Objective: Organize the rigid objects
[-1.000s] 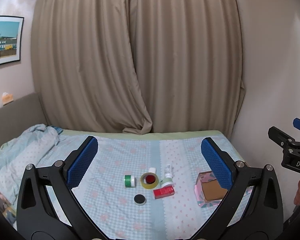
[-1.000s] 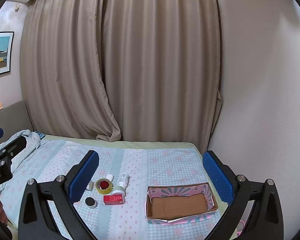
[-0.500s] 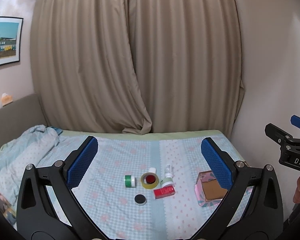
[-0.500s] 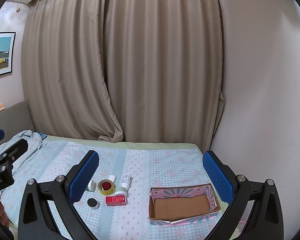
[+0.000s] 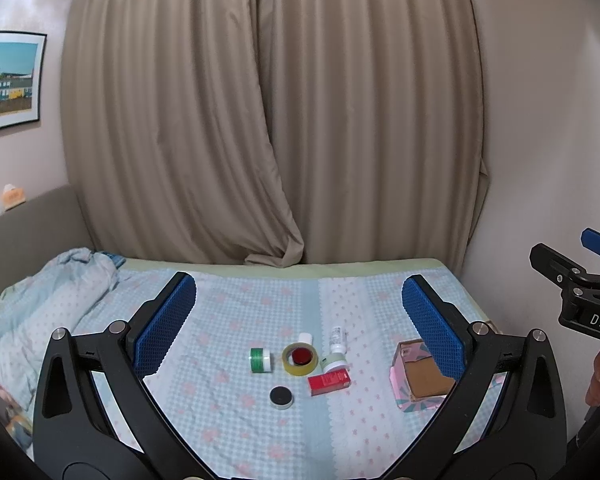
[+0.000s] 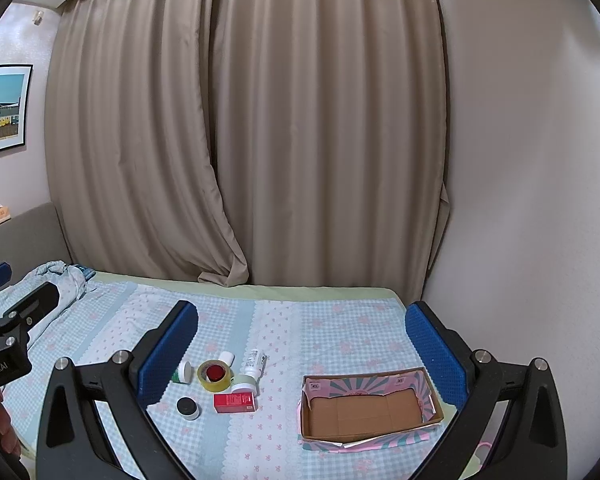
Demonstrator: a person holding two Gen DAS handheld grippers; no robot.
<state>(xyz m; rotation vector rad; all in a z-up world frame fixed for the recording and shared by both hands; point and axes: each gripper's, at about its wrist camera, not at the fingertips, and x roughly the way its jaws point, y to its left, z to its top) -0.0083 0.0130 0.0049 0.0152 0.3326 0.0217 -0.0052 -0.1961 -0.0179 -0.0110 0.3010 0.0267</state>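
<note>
A cluster of small items lies mid-bed: a yellow tape roll [image 5: 299,359] [image 6: 215,375] with a red cap inside, a green jar [image 5: 259,359], a black-lidded jar [image 5: 281,396] [image 6: 187,407], a red box [image 5: 329,382] [image 6: 235,402], a white bottle [image 5: 337,339] [image 6: 255,361] and a pale green-lidded jar [image 5: 334,361]. To their right sits an empty pink cardboard box [image 5: 418,378] [image 6: 370,406]. My left gripper [image 5: 298,314] and right gripper [image 6: 300,340] hover wide open above the bed, holding nothing.
The bed [image 5: 228,308] has a blue checked sheet, with a crumpled blanket [image 5: 40,300] at its left. Beige curtains [image 5: 268,120] hang behind, a wall [image 6: 520,160] closes the right side. A framed picture [image 5: 8,80] hangs at left.
Both grippers have shifted slightly; in the right wrist view the items and box sit a little further right and higher. Nothing on the bed was touched.
</note>
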